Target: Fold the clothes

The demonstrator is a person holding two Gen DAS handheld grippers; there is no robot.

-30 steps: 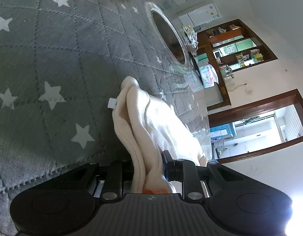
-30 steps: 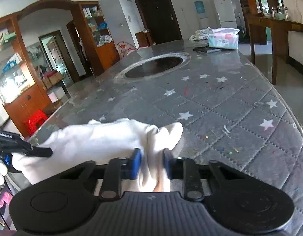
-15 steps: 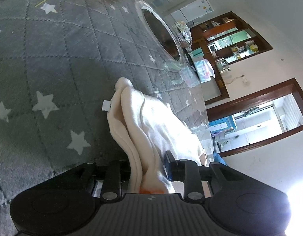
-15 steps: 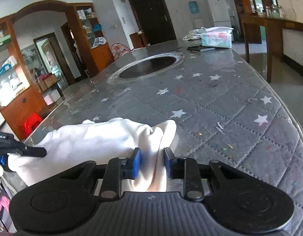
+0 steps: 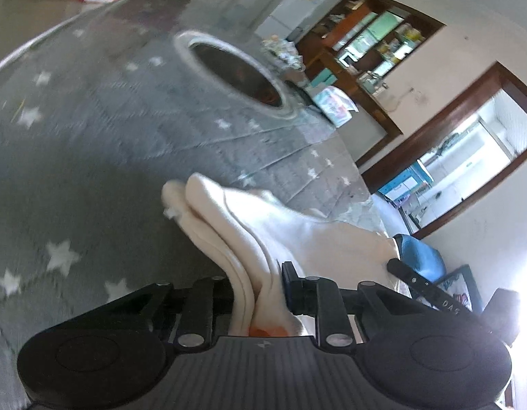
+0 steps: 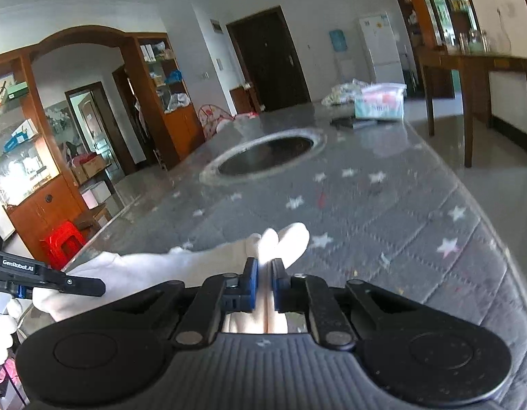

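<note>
Lifted higher, both tongs (image 5: 258, 285) (image 6: 264, 280) clamp the cream garment (image 5: 297, 229); right view alone shows a red stool (image 6: 63, 239).

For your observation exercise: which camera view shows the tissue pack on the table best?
The right wrist view: the tissue pack stands nearly upright at the table's far end, though slightly blurred. The left wrist view shows it tilted, smaller and more blurred.

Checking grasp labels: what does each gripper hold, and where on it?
Both grip one cream garment. Left gripper, jaws closing, pinches a bunched folded edge; right gripper is clamped on the opposite bunched end.
</note>
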